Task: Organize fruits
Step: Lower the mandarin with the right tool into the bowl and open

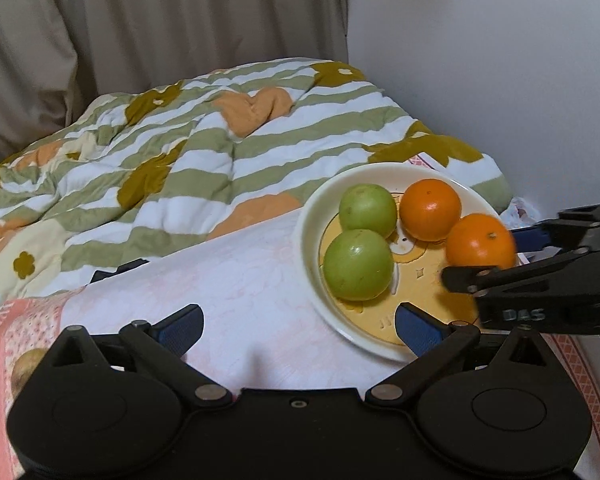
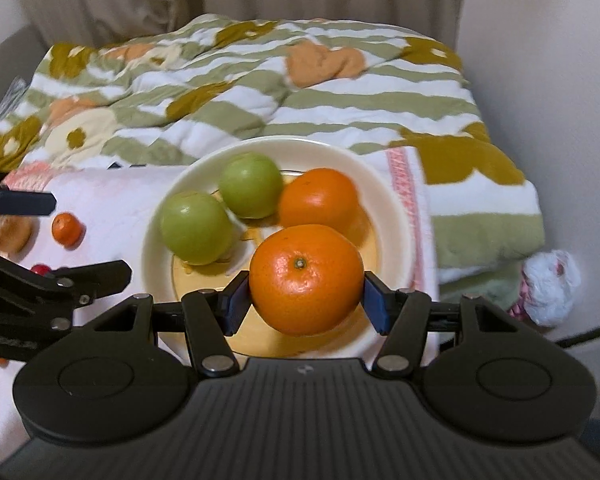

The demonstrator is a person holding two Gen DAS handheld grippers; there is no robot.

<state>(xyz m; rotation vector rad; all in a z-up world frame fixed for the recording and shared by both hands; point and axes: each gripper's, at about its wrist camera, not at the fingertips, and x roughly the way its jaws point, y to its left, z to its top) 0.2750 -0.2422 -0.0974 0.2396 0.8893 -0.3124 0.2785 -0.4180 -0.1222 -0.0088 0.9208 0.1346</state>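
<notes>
A cream plate [image 1: 312,216] [image 2: 380,184] sits on a pink-white cloth and holds two green fruits [image 1: 367,210] [image 1: 358,264] and one orange [image 1: 430,209]. My right gripper [image 2: 306,302] is shut on a second orange [image 2: 306,278] [image 1: 480,242], its blue pads pressing both sides, over the plate's near part. Whether that orange touches the plate I cannot tell. In the left wrist view the right gripper [image 1: 496,256] comes in from the right edge. My left gripper [image 1: 300,328] stands wide open with nothing between its pads, just left of the plate, and shows at the left edge as left gripper [image 2: 90,236].
Left of the plate lie a small tangerine [image 2: 66,229], a brownish fruit [image 2: 8,232] and a small red thing [image 2: 40,269]. A green-striped quilt [image 1: 204,152] is heaped behind the plate. A white wall [image 1: 480,60] closes the right side, with a plastic bag [image 2: 550,286] below it.
</notes>
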